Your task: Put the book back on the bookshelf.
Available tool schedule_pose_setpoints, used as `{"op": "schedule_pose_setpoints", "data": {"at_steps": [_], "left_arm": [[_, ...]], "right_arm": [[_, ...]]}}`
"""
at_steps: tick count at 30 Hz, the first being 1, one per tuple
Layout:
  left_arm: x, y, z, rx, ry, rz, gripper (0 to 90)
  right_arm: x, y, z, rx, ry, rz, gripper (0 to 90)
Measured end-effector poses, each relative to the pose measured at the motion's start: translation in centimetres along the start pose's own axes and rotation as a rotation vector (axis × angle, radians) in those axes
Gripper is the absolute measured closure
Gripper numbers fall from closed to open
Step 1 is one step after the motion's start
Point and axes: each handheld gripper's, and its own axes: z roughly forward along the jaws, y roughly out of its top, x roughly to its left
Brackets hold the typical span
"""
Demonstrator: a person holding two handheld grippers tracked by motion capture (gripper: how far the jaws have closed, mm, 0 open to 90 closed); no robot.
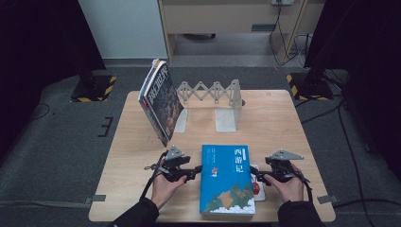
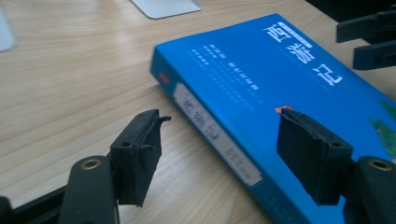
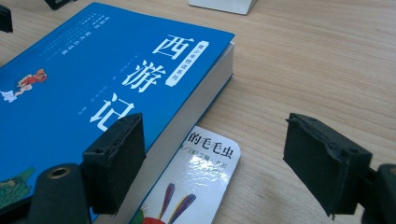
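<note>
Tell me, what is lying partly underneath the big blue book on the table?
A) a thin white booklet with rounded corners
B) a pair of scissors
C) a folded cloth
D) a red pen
A: in the right gripper view, a thin white booklet with rounded corners pokes out from beneath the page edge of the blue book, flat on the wooden table.
</note>
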Motion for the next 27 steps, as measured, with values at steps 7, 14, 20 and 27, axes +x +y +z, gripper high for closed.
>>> {"op": "schedule_pose_setpoints", "data": {"at_steps": [7,14,20,27], "left_arm": [[-1.0,-0.4,1.4,0.049,-0.024,0.010,27.5],[-1.3,-0.8,2.5,0.060,-0.057,-0.010,21.0],[-0.9,-1.2,3.3,0.052,-0.105,-0.061,14.3],[-0.7,-1.5,4.2,0.038,-0.146,-0.107,9.1]], "right_arm": [[0.2,0.3,-0.3,-0.038,-0.011,0.003,20.7],[0.9,0.4,0.0,-0.051,0.040,0.014,20.7],[1.9,0.4,0.9,-0.006,0.071,-0.015,20.8],[2.4,0.3,1.4,0.024,0.088,-0.015,22.6]]}}
